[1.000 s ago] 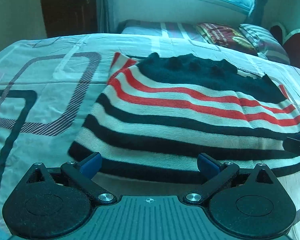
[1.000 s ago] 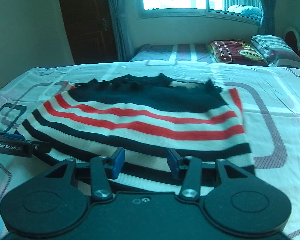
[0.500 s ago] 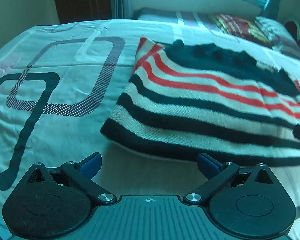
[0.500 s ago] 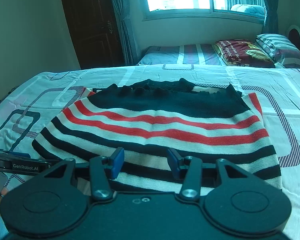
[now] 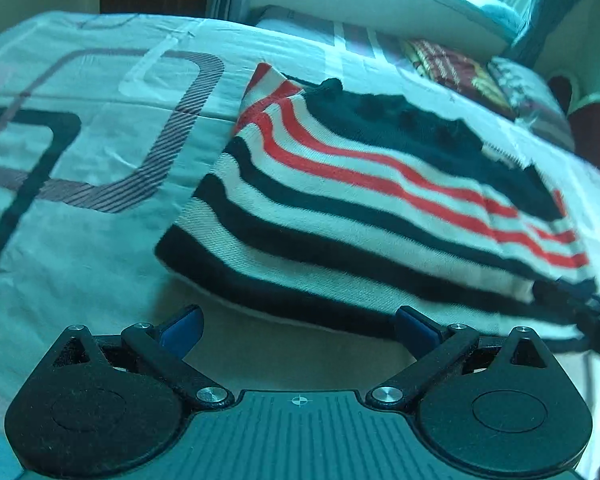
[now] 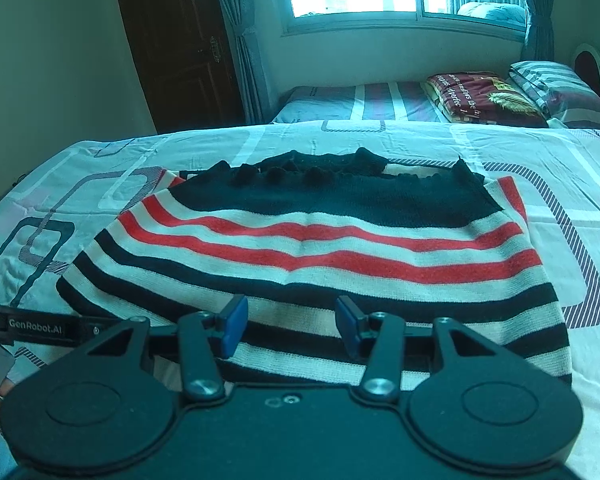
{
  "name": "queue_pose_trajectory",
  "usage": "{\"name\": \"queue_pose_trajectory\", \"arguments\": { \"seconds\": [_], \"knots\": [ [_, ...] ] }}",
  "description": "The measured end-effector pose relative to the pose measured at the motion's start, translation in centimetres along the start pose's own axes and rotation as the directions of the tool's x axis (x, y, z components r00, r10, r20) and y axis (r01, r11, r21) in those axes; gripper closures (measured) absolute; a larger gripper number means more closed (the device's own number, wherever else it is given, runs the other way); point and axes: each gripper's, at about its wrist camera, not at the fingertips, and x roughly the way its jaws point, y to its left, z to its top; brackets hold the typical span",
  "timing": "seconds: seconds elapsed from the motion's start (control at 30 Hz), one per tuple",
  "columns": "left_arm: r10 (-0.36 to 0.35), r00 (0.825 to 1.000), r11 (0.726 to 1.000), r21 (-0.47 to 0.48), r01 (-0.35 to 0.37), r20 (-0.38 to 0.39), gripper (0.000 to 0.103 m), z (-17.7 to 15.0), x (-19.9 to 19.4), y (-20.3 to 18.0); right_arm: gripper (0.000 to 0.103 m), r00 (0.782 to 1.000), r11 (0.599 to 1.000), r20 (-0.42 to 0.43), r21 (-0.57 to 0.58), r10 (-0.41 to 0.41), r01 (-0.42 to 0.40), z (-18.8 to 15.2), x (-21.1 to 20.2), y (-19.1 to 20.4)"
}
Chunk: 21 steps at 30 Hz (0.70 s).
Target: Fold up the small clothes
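Observation:
A small knitted sweater (image 6: 312, 248) with black, white and red stripes and a dark top lies flat on the bed; it also shows in the left wrist view (image 5: 372, 208). My left gripper (image 5: 298, 330) is open and empty, just off the sweater's near left hem corner. My right gripper (image 6: 288, 326) is open and empty, its fingers over the near hem, not closed on the cloth. The left gripper's body (image 6: 36, 326) shows at the left edge of the right wrist view.
The bed sheet (image 6: 560, 168) is white with rounded grey and dark line patterns. A second bed (image 6: 364, 100) with a folded maroon blanket (image 6: 480, 98) and a striped pillow (image 6: 556, 88) stands behind, under a window. A dark door (image 6: 180, 40) is at the back left.
My left gripper has drawn back and shifted left, from over the hem to off its left corner. My right gripper has risen and pulled back slightly. Both stay open.

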Motion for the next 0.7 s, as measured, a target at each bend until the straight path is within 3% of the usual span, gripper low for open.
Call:
{"name": "queue_pose_trajectory", "arguments": {
  "seconds": [0.17, 0.43, 0.7],
  "knots": [
    [-0.064, 0.998, 0.994, -0.087, 0.063, -0.003, 0.002, 0.1, 1.0, 0.2, 0.056, 1.0, 1.0, -0.002, -0.004, 0.005, -0.005, 0.1, 0.6, 0.0],
    [-0.101, 0.995, 0.984, -0.144, 0.1, 0.003, 0.002, 0.6, 2.3, 0.4, 0.056, 1.0, 1.0, -0.004, -0.02, 0.013, -0.013, 0.3, 1.6, 0.1],
    [-0.155, 0.986, 0.959, -0.228, 0.166, 0.064, 0.003, 1.0, 2.9, 1.3, 0.056, 1.0, 0.999, 0.007, -0.045, 0.001, -0.001, 0.4, 2.3, 0.2]
  ]
}}
